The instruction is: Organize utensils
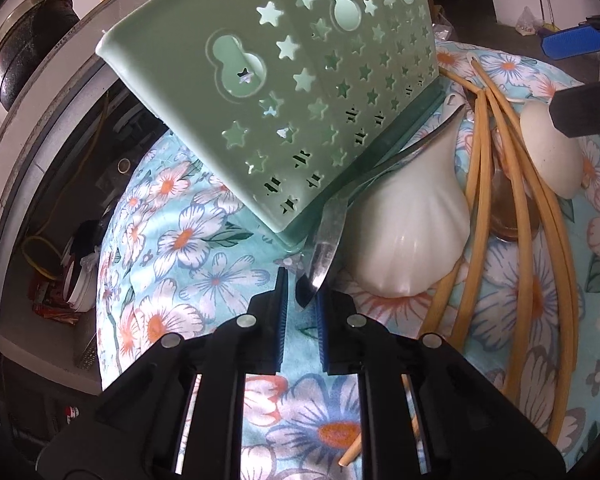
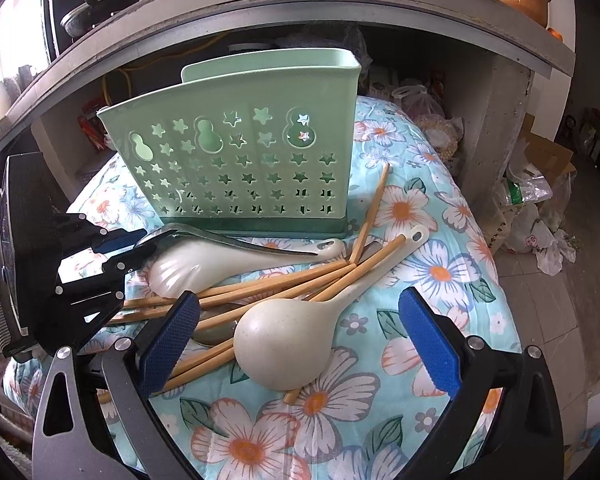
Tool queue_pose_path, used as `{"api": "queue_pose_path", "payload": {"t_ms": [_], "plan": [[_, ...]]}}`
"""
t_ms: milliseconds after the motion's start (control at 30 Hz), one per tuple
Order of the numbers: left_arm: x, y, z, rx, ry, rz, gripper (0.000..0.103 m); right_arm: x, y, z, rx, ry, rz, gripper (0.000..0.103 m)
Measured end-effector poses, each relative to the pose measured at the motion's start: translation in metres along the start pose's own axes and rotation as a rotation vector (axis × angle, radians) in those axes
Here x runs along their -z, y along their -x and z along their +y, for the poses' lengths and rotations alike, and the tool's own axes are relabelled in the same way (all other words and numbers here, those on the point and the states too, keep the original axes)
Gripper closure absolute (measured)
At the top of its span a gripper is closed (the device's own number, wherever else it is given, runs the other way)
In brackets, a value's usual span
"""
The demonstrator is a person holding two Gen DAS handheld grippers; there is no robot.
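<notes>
A green utensil holder [image 1: 300, 92] with star cut-outs stands on the floral cloth; it also shows in the right wrist view [image 2: 240, 160]. In front of it lie a metal spoon [image 1: 328, 240] [image 2: 236, 240], two white spoons [image 1: 416, 216] [image 2: 288, 344] and several wooden chopsticks [image 1: 516, 216] [image 2: 284, 280]. My left gripper [image 1: 302, 300] [image 2: 138, 248] has its jaws close around the metal spoon's bowl end, partly open. My right gripper [image 2: 300, 344] is wide open around the round white spoon's bowl.
The floral cloth [image 2: 340, 420] covers the table. Behind the holder a concrete shelf [image 2: 260, 4] carries pots [image 2: 100, 8]. Plastic bags [image 2: 532, 216] lie on the floor to the right.
</notes>
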State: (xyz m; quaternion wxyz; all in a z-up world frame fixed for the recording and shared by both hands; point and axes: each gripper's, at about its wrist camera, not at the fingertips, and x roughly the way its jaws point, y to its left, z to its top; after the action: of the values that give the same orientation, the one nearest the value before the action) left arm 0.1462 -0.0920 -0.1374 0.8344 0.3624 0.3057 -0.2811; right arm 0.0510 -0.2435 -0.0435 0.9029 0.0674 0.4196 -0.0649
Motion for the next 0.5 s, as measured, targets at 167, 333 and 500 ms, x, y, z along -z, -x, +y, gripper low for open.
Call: {"api": "queue_pose_path", "payload": {"t_ms": [167,333,500], "plan": [[0.002,0.006,0.0,0.002,0.007,-0.036,0.1,0.0,0.001,0.001,0.002,0.001,0.004,0.006],[0.001,0.02,0.006,0.027,0.015,-0.068,0.101,0.001,0.003,0.002,0.001,-0.005,0.001,0.006],[-0.002,0.033,0.016,0.071,0.066,-0.089,0.101,0.001,0.003,0.002,-0.003,-0.01,0.001,0.006]]}}
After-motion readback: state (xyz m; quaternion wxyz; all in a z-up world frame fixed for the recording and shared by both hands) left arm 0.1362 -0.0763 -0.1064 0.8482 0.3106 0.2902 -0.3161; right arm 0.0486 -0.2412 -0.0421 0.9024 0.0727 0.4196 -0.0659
